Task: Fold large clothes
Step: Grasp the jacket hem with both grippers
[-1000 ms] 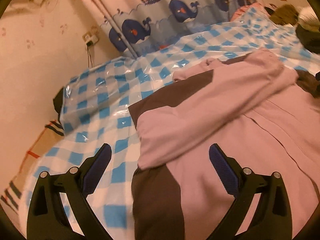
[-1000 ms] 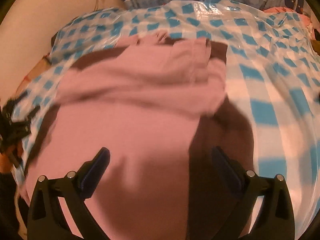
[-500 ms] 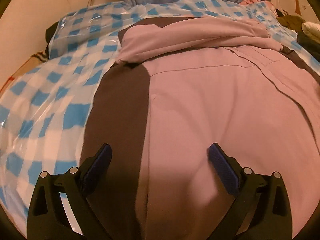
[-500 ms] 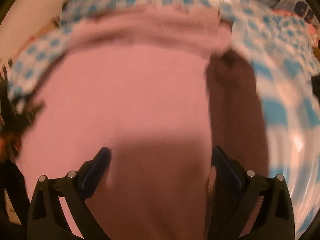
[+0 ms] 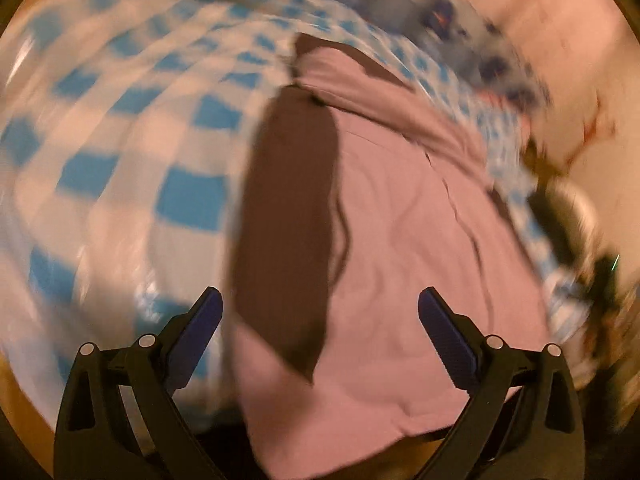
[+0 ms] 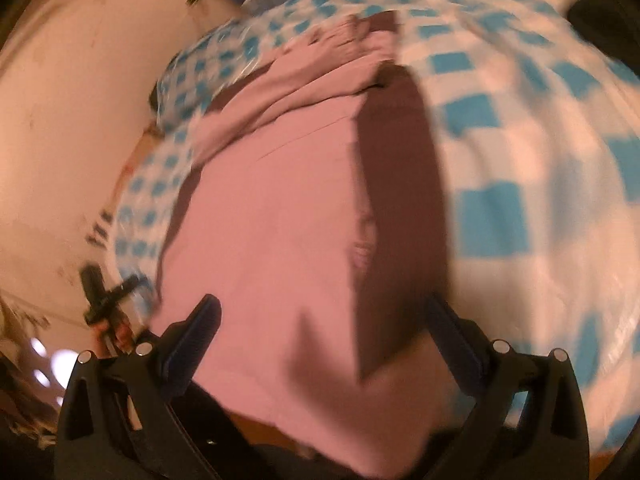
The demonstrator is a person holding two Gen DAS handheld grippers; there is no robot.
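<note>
Left wrist view: left gripper [image 5: 320, 312] jaws wide, holding nothing, over the near hem of the pink and brown garment [image 5: 400, 220], which lies flat on the bed's checked cover [image 5: 120, 140]; picture blurred.
Right wrist view: right gripper [image 6: 320, 320] jaws wide and empty above the same garment [image 6: 272, 208], brown side panel [image 6: 400, 200] to the right.
Handling: likely soft, limp, fairly thick; cover looks slick, so cloth may slide.
Hold: pinch the two near hem corners, one per gripper.
</note>
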